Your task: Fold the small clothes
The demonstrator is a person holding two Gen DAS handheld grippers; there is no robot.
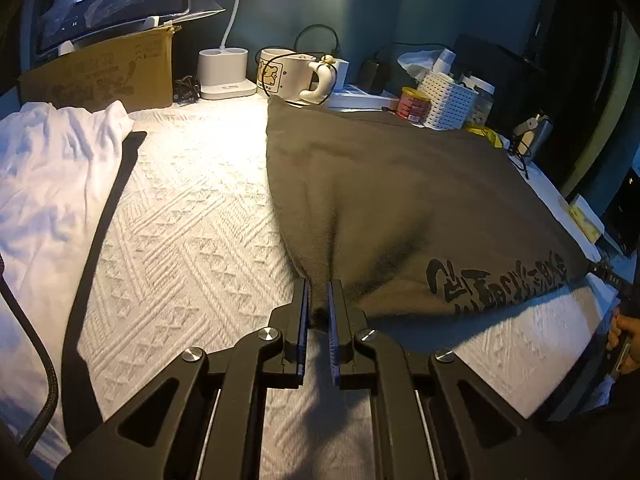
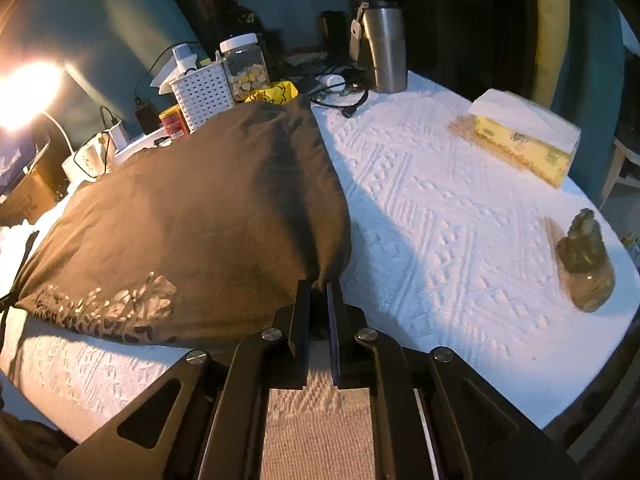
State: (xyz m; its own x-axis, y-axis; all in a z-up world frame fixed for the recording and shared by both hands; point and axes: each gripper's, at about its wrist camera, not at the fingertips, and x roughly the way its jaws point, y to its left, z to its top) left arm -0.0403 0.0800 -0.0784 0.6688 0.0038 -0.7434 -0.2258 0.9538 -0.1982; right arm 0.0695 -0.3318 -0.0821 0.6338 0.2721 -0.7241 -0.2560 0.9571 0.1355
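I have the dark grey-brown cotton T-shirt [image 1: 400, 208] with black printed lettering lying flat on the bench [image 1: 192, 216], which is covered in a white textured woven cloth. My left gripper [image 1: 318, 300] pinches the near left corner of the shirt, its fingers [image 1: 301, 312] drawn narrow with a bunch of fabric caught between them. My right gripper [image 2: 319, 304] does the same at the near right corner, fingers [image 2: 334, 312] close together around the cloth edge [image 2: 320, 268]. The hem between the two grips seems lifted slightly off the bench, though the lens distortion makes that hard to judge.

To the left lies a crumpled white garment [image 1: 48, 184]. Along the far edge stand a cream ceramic mug with a bear print [image 1: 276, 70], a white perforated plastic basket [image 1: 450, 100] and a small red tin [image 1: 414, 103]. On the right side I see a steel insulated flask [image 2: 384, 48], a yellow tissue pack [image 2: 524, 136] and a greenish glass figurine bottle [image 2: 586, 260].
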